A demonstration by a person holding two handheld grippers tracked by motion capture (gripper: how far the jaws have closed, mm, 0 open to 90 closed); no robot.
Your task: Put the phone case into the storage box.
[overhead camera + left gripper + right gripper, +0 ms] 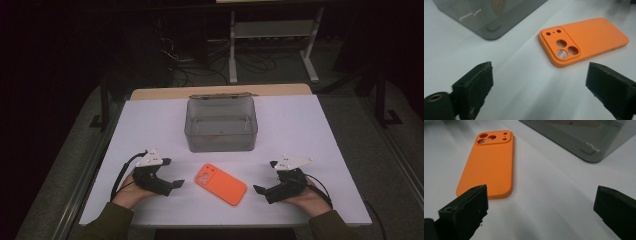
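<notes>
Both hands resting low at the desk's [300, 107] near edge, left tongs [176, 184] and right tongs [258, 189] gaping open, empty, pointing inward at the orange phone case [220, 184] lying flat between them.

Orange phone case [220, 184] lies flat, camera cutouts up, before the box [221, 125]

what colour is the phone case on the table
Orange; the phone case shows best in the left gripper view.
</notes>
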